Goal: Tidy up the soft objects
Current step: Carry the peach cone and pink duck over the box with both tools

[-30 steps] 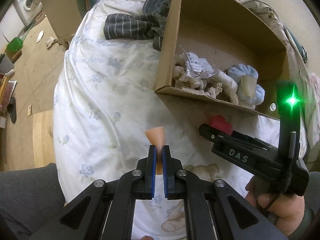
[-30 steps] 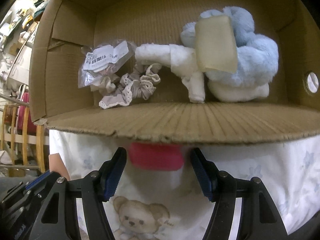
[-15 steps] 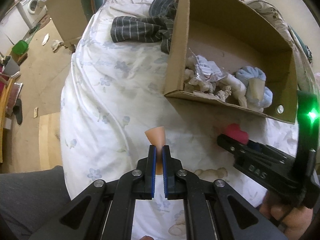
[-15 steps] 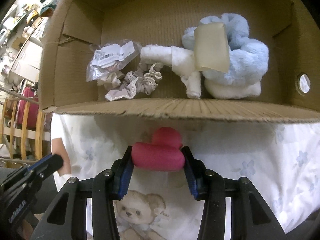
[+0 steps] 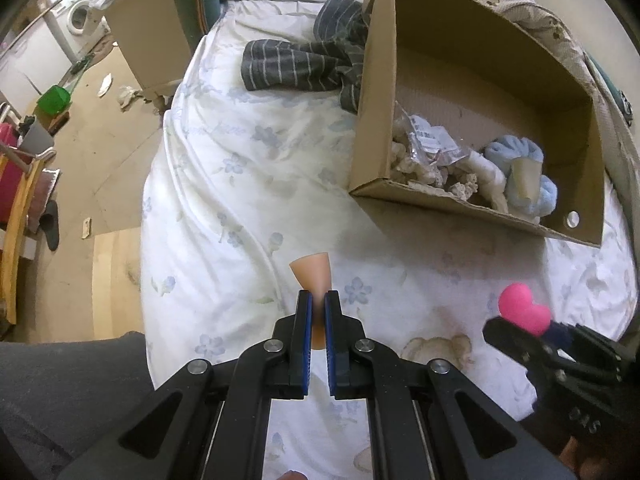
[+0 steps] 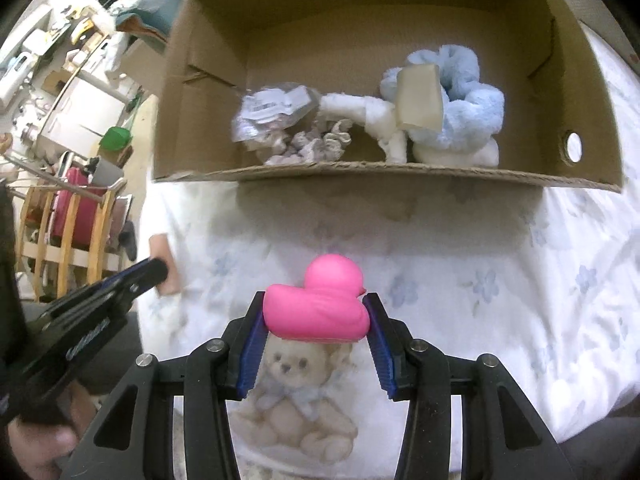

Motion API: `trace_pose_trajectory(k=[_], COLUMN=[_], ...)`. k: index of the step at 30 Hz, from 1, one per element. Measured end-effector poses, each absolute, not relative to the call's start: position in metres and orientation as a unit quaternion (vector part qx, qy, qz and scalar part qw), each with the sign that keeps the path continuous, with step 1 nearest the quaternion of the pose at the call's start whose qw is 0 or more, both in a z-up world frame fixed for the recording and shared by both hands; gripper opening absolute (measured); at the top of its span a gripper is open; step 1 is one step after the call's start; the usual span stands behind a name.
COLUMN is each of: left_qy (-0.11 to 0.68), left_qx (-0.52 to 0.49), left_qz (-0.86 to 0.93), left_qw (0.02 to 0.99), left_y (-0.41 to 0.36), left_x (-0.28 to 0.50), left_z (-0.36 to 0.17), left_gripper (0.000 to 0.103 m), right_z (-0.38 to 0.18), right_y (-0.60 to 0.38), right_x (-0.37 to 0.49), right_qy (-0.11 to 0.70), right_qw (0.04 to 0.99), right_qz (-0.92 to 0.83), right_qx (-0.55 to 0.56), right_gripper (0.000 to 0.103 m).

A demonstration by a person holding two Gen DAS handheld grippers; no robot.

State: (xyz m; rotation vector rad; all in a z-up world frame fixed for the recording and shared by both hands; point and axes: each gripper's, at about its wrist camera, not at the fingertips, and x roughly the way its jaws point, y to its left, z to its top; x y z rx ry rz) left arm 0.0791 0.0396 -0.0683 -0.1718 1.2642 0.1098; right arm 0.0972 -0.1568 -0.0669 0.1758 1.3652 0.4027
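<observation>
Floral white bedspread (image 5: 224, 184), cardboard box (image 5: 372, 92) on it, cluttered floor (image 5: 100, 152) beside

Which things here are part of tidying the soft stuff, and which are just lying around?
Job: pink duck in the right tool; peach sponge in the left tool; box.
Lying about: striped cloth, green bin, washing machine.
</observation>
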Motion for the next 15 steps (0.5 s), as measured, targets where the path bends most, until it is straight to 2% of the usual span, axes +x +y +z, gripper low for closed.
trace_pose_trajectory(k=[15], left_qy=[0.540], left_qx=[-0.072], left_qz=[0.018], left_qw=[0.838], left_y=[0.021], left_x=[0.061], left_z=[0.002], left_gripper=[0.006], right_z=[0.011], right_y=[-0.206], right_x=[0.096], right_qy=[0.570], right_qw=[0.784], right_qz=[0.217], right_qx=[0.118], right_gripper=[0.049])
